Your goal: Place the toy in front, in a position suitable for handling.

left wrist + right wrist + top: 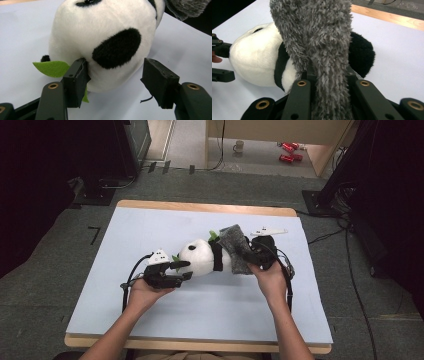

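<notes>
- On the pale blue table (150, 320) your plush panda (202, 257) lies on its side, mid-table.
- Your left gripper (113, 80) has its jaws parted around the panda's head, one pad touching, beside a green felt leaf (51, 68).
- Your right gripper (329, 82) is clamped on the fuzzy grey cloth (322, 42) draped over the panda's body.

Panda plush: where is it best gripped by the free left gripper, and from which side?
Probably the panda plush is best gripped across its round white head, from the head end where the open left gripper already straddles it. The plush lies on its side, and the right gripper pinches the grey fuzzy cloth over its body.
</notes>
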Tool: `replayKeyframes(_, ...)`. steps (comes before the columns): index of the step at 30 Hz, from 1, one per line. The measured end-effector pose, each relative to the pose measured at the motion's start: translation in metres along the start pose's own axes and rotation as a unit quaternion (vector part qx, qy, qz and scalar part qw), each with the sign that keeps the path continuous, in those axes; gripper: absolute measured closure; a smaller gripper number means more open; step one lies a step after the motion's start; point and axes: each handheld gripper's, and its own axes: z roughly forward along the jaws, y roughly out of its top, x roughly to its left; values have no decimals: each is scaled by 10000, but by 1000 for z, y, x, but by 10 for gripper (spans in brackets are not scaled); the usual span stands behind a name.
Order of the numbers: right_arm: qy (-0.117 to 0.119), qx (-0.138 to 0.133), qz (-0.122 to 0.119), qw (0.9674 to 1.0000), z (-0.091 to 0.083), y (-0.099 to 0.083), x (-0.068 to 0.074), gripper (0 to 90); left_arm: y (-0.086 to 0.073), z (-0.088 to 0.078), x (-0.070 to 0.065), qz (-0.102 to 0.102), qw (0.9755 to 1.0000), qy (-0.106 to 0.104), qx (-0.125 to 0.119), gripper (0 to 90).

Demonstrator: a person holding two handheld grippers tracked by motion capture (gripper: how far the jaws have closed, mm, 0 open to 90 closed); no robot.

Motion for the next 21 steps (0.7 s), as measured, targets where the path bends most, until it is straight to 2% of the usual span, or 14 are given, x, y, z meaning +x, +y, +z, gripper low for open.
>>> replayKeyframes(4, 43, -95, 26, 9999, 5, 1, -5, 758, -3, 2, 7, 2, 10000, -15, -63, 354)
replayKeyframes(9, 31, -205, 79, 9998, 9, 3, -10, 751, -6, 9, 14, 245, 9996, 100, -72, 297)
replayKeyframes(10, 2, -226, 84, 9997, 9, 4, -11, 750, -6, 11, 15, 229, 9996, 131, -41, 284)
replayKeyframes(13, -5, -273, 156, 9995, 11, 4, -14, 749, -4, 19, 20, 95, 9999, 36, -77, 261)
replayKeyframes(18, 1, -302, 218, 9993, 12, 3, -16, 748, -3, 24, 23, 196, 9995, 15, -230, 228)
replayKeyframes(21, 4, -297, 225, 9993, 13, 3, -15, 748, -1, 28, 20, 244, 9994, 116, -219, 196)
